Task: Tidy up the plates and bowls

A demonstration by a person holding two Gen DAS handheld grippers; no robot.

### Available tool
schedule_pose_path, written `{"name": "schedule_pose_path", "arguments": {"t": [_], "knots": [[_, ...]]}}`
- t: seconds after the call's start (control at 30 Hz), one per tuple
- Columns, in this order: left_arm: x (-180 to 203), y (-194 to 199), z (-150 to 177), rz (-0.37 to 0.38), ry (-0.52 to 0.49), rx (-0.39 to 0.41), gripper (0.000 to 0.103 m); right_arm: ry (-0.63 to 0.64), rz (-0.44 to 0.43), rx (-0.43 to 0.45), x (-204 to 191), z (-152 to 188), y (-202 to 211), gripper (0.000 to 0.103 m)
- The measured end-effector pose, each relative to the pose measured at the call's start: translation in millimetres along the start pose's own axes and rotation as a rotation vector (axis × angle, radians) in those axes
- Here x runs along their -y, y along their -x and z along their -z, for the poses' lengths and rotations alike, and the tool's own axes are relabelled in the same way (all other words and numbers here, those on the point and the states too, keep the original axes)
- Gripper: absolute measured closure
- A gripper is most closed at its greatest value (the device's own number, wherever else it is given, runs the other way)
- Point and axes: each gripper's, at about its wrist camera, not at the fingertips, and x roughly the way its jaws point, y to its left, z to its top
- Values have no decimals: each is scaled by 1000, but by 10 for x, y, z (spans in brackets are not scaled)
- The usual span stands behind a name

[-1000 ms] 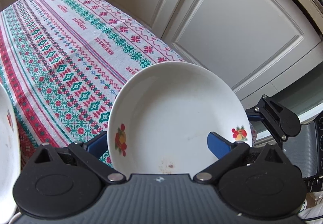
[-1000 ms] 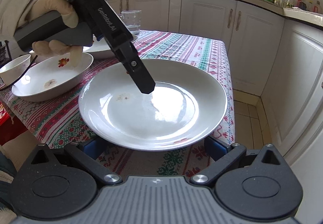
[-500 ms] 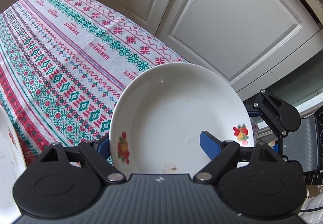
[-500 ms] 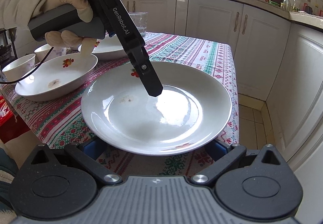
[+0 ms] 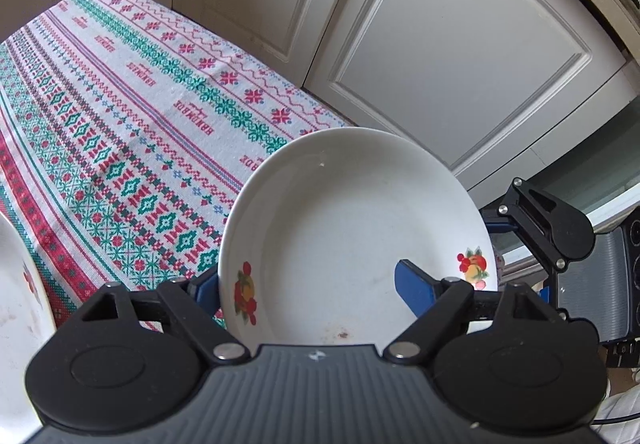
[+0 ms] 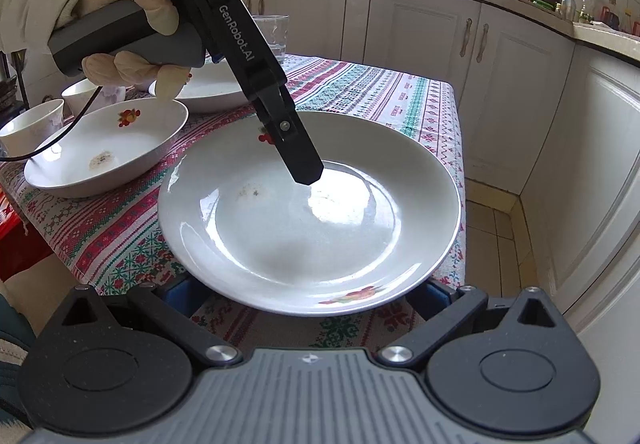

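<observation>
As seen from the left wrist, the left gripper [image 5: 308, 286] has its blue fingers [image 5: 412, 284] spread wide on either side of a white plate [image 5: 352, 228], one finger inside the dish and the other outside its rim; whether they press on the plate cannot be told from this view. The plate carries fruit decals near its rim and a small stain near its near edge. It sits over the corner of the bench, which is covered by a patterned cloth [image 5: 120, 132]. Part of a second dish [image 5: 16, 304] shows at the left edge. The right gripper [image 5: 540, 228] appears at the right, beyond the plate rim. White cabinets [image 5: 440, 56] stand behind the bench. From the right wrist, the right gripper [image 6: 300, 290] is wide open, its fingers [image 6: 182, 290] lying below the near rim of the plate [image 6: 312, 228] and holding nothing visibly. The left gripper [image 6: 300, 160], held by a gloved hand [image 6: 120, 28], reaches down into the plate, its tip at the far inner slope. The plate rests near the bench corner. A shallow bowl [image 6: 108, 152] sits to its left, apart from it, with two small cups [image 6: 32, 124] and another dish [image 6: 208, 84] farther back. A glass [image 6: 272, 36] stands behind them.
</observation>
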Motion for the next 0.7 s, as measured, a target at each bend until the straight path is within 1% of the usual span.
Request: {"name": "schedule_pose_path", "arguments": {"t": [0.3,0.5,0.7], "knots": [[-149,102,-84,-19,26,49,17,39,-17,3,114,-206,-16,0],[-331,93,-211,-34,47,77,17,65,-33,1,246,-356,-148,0],[-442,-22,-290,-57,63,90,17,79,-33,-6,349,-422,-324,0]]}}
